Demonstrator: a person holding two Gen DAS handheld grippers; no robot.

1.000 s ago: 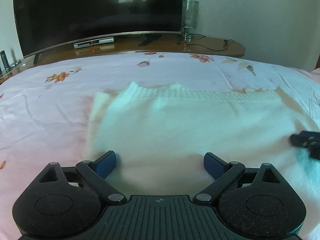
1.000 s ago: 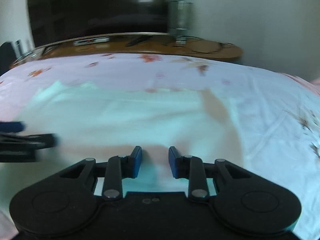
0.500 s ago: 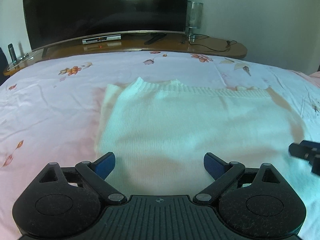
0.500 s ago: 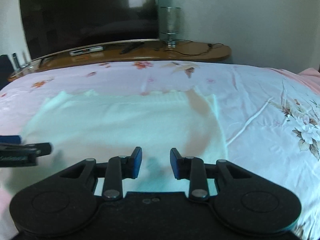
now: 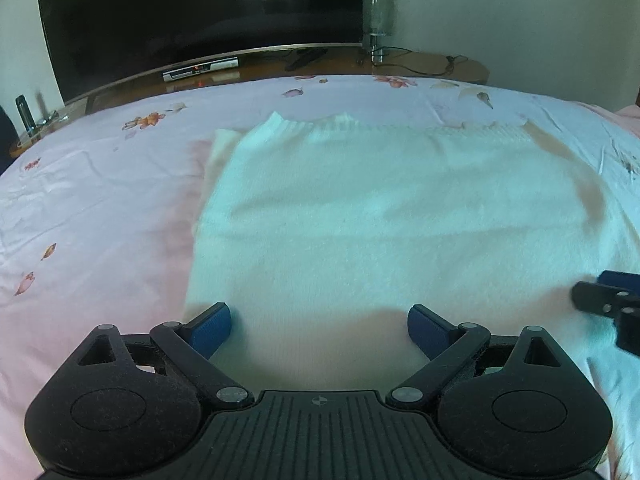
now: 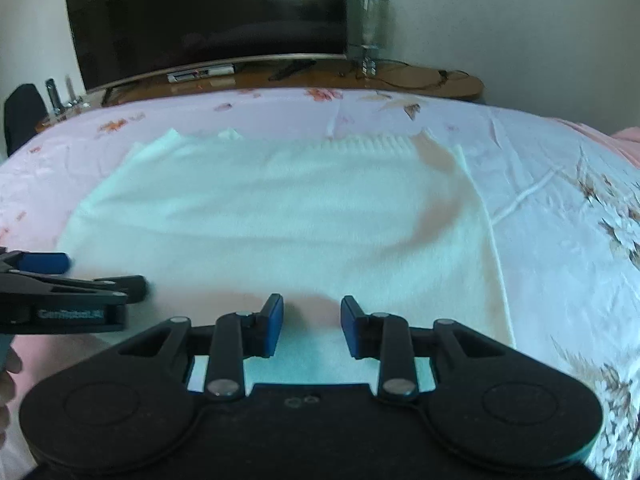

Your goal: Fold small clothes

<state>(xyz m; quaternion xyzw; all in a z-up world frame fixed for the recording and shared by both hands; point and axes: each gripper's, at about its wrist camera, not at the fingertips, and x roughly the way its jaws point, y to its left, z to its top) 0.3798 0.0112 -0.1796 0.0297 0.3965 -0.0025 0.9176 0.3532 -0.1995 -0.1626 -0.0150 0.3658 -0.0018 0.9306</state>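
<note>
A white knitted garment (image 5: pixel 380 220) lies flat on the pink floral bed sheet (image 5: pixel 100 200), its ribbed hem on the far side. My left gripper (image 5: pixel 320 320) hovers over the garment's near left part, open wide, nothing between its blue pads. In the right wrist view the same garment (image 6: pixel 280 220) fills the middle. My right gripper (image 6: pixel 312 322) is over its near right part, jaws a small way apart, the cloth below them unpinched. Each gripper shows at the edge of the other's view: the right gripper (image 5: pixel 600 288), the left gripper (image 6: pixel 96 274).
Beyond the bed's far edge stands a low wooden stand (image 5: pixel 420 66) with a large dark television (image 5: pixel 200 12), a set-top box (image 5: pixel 200 69) and a glass vase (image 5: pixel 378 4). Bare sheet (image 6: pixel 560 220) lies right of the garment. A person's hand (image 6: pixel 8 364) shows at the left edge.
Both grippers have drawn back toward the near side of the bed, so more of the garment and sheet shows ahead. The jaws look as before.
</note>
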